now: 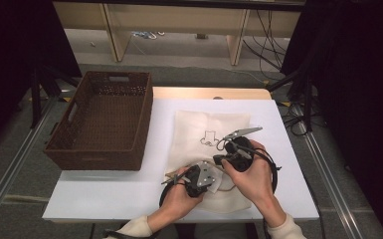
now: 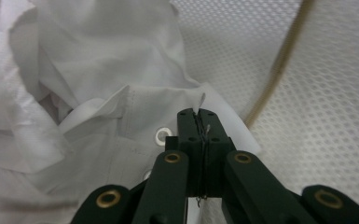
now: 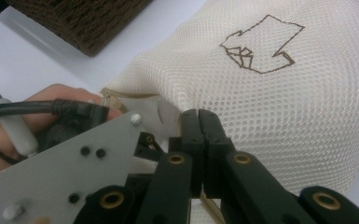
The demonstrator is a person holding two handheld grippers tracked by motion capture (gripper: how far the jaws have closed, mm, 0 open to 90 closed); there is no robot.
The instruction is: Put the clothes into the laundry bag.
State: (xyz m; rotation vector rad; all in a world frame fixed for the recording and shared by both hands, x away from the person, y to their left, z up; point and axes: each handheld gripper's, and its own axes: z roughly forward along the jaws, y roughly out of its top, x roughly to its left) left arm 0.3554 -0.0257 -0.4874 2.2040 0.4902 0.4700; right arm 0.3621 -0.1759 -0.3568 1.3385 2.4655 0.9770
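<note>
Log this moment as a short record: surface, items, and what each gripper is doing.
surface: white table
basket: brown woven basket, at the table's left, nothing visible inside
bag: cream mesh bag with a brown stitched outline, lying flat right of the basket
garment: white garment with snap buttons, inside the bag's mouth
left gripper: jaws shut on the garment's edge
right gripper: jaws shut at the bag's rim

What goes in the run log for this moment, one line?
left gripper: shut on white cloth garment | right gripper: shut on cream mesh bag edge | brown woven basket: left of bag, untouched
</note>
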